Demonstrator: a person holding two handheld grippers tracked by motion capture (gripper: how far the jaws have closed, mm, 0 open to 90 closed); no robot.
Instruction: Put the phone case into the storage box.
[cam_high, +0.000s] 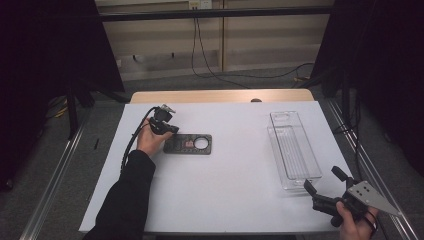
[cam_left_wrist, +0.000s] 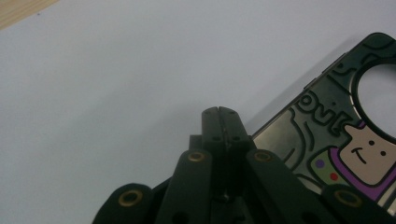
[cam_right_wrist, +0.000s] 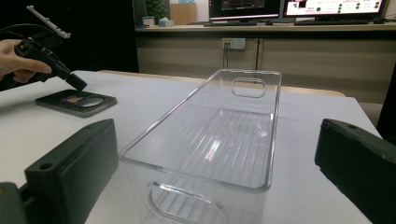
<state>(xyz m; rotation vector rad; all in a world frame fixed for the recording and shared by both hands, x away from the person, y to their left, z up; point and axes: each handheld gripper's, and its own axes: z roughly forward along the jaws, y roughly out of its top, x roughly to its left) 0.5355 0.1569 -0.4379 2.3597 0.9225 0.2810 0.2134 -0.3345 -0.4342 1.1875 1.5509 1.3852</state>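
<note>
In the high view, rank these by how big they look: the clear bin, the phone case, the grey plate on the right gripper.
1. clear bin
2. phone case
3. grey plate, roughly as long as the case but three-cornered; being nearer the camera may inflate it, so 2 and 3 are unsure.

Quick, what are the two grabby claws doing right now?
Left gripper: closed, holding nothing, tips beside the phone case.
Right gripper: open, empty, jaws spread before the clear bin.
</note>
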